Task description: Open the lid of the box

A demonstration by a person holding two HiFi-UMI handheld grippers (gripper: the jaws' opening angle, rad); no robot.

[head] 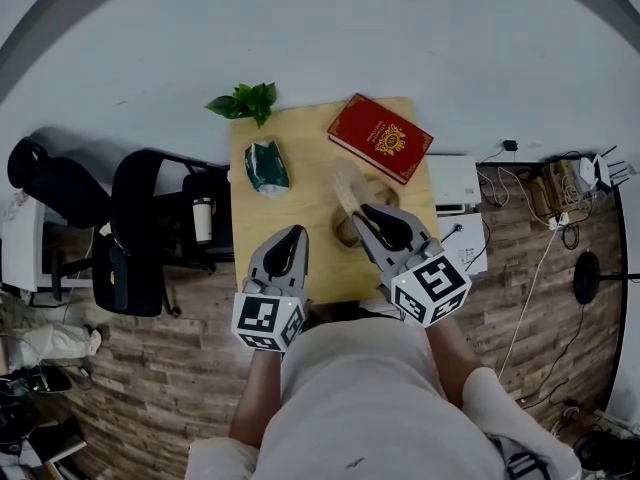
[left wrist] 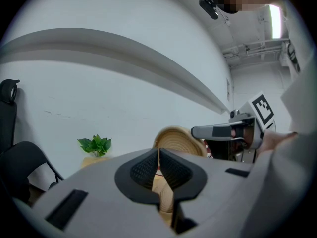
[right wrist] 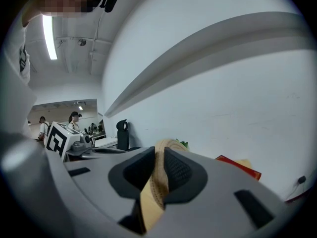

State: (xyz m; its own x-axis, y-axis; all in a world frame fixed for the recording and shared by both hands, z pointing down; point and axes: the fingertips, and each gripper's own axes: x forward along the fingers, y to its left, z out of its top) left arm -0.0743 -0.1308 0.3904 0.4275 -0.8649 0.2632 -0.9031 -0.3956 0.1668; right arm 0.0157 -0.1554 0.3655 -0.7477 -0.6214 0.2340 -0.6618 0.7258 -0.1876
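On the wooden table point(head: 300, 133) stands a round woven box point(head: 345, 233), partly hidden under my right gripper point(head: 365, 213). That gripper is shut on the rim of the woven lid point(head: 347, 188), which it holds tilted up on edge above the box. In the right gripper view the lid's tan edge point(right wrist: 154, 187) sits clamped between the pads. My left gripper point(head: 290, 234) hovers at the table's front, left of the box, shut with nothing between its jaws. The left gripper view shows the lid point(left wrist: 174, 139) raised beyond its closed jaws, with the right gripper point(left wrist: 225, 131) beside it.
A red book point(head: 380, 137) lies at the table's far right corner, and a green packet point(head: 266, 166) at its left. A potted plant point(head: 245, 101) stands at the back edge. Black chairs point(head: 140, 228) stand left of the table and a white unit point(head: 452, 180) right of it.
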